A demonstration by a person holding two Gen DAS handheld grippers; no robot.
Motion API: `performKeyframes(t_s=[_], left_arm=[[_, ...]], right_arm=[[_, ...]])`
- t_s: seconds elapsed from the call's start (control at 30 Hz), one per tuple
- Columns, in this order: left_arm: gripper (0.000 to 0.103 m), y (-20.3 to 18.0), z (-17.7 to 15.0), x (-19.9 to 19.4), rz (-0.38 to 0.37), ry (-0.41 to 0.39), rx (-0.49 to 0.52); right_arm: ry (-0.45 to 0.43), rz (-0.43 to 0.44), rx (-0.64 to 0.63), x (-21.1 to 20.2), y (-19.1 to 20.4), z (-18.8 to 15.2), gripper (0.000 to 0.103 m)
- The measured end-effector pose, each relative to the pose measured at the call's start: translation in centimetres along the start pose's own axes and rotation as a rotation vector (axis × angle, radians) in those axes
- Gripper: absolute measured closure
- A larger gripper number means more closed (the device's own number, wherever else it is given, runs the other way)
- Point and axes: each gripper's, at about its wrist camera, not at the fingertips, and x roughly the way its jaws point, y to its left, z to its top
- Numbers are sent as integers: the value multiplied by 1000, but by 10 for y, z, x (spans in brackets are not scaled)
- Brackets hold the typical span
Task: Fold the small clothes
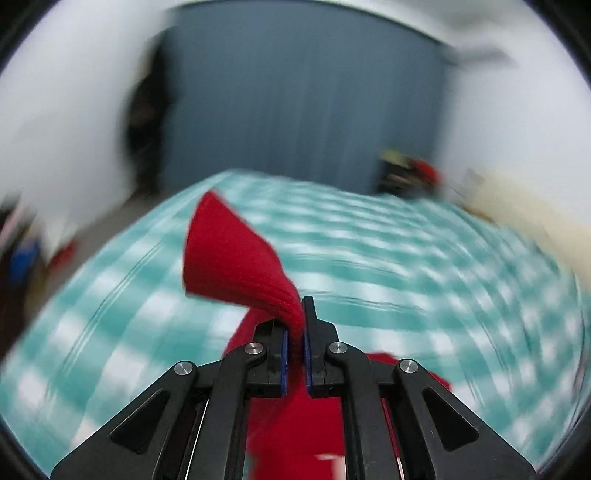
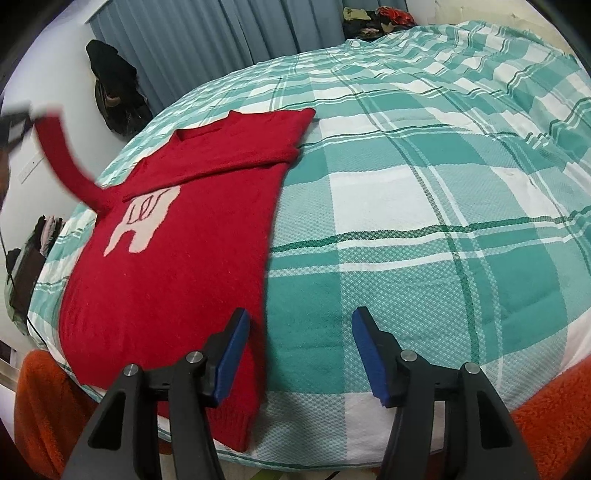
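A red sweater [image 2: 177, 266] with a pale pink motif lies flat on the teal checked bedspread [image 2: 406, 206]. Its right sleeve is folded across the chest. Its left sleeve [image 2: 62, 162] is lifted up to the left. My left gripper [image 1: 295, 332] is shut on the cuff of that sleeve [image 1: 236, 258] and holds it above the bed; that view is motion-blurred. My right gripper [image 2: 299, 332] is open and empty, low over the bedspread beside the sweater's lower right edge.
Blue-grey curtains [image 2: 229, 33] hang behind the bed. A dark bag or garment [image 2: 114, 92] hangs on the white wall at left. Piled clothes [image 2: 376, 18] lie past the bed's far end. An orange fleece blanket [image 2: 44, 406] sits at the near edge.
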Motion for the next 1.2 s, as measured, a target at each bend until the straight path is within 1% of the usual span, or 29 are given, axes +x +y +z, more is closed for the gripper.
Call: performKeyframes(t_s=[0.03, 0.07, 0.1, 0.13, 0.17, 0.2, 0.27, 0.3, 0.37, 0.4, 0.43, 0.47, 0.5, 0.53, 0.57, 0.6, 0.67, 0.77, 0.8, 0.87, 0.9, 0.93, 0.97, 1.03, 1.07, 1.13, 1.2], left_arm=[[94, -33, -6, 5, -27, 3, 72], [82, -77, -27, 15, -63, 38, 164], [49, -101, -45, 25, -85, 86, 216], [32, -133, -80, 39, -95, 168, 283], [27, -150, -110, 50, -103, 230, 332], [37, -161, -137, 55, -113, 288, 373], [49, -170, -191, 59, -148, 427, 437], [49, -166, -212, 52, -155, 476, 450], [49, -142, -229, 31, -144, 503, 439], [49, -123, -228, 20, -129, 502, 413], [49, -100, -219, 11, -107, 495, 374], [45, -82, -212, 4, -81, 484, 338], [38, -66, -203, 4, -56, 473, 309], [35, -36, -190, 5, -5, 455, 269], [32, -21, -190, 8, 24, 451, 258], [32, -1, -189, 12, 61, 454, 251], [32, 17, -190, 30, 108, 468, 269], [30, 18, -197, 51, 108, 488, 324], [29, 12, -199, 64, 123, 492, 350], [29, 11, -203, 86, 192, 495, 389], [52, 15, -204, 94, 218, 500, 383], [84, 22, -203, 99, 218, 505, 346], [99, 38, -200, 106, 201, 527, 239], [99, 60, -198, 101, 211, 494, 102], [99, 70, -200, 94, 210, 484, 56], [99, 76, -207, 89, 206, 489, 37], [95, 73, -211, 89, 213, 500, 70]], right_arm=[[0, 3, 1, 0, 0, 0, 45], [1, 6, 2, -1, -1, -1, 45], [2, 9, 4, -1, -2, -1, 45], [2, 11, 5, -2, -2, -1, 45], [3, 14, 7, -2, -4, -2, 45], [4, 16, 10, -3, -5, -2, 45], [2, 21, 18, -6, -8, -3, 45], [0, 24, 22, -8, -11, -5, 45], [2, 31, 28, -10, -14, -8, 45], [4, 35, 31, -10, -17, -8, 45], [7, 38, 36, -9, -19, -9, 45], [9, 42, 41, -8, -20, -9, 45], [12, 47, 49, -6, -22, -8, 45], [14, 48, 53, -5, -22, -7, 45], [17, 48, 60, -3, -23, -6, 45], [18, 47, 64, -1, -23, -5, 45], [17, 44, 69, 0, -22, -3, 44], [16, 38, 74, 2, -20, -1, 41], [16, 32, 70, 3, -19, -1, 41], [17, 21, 60, 3, -17, -2, 40], [17, 15, 54, 3, -16, -2, 40], [18, 12, 52, 4, -15, -2, 40], [19, 8, 48, 4, -15, -2, 40], [18, 6, 45, 3, -15, -2, 40], [17, 4, 41, 3, -14, -2, 40], [16, 0, 32, 4, -14, -3, 40], [20, -4, 25, 6, -13, -3, 38]])
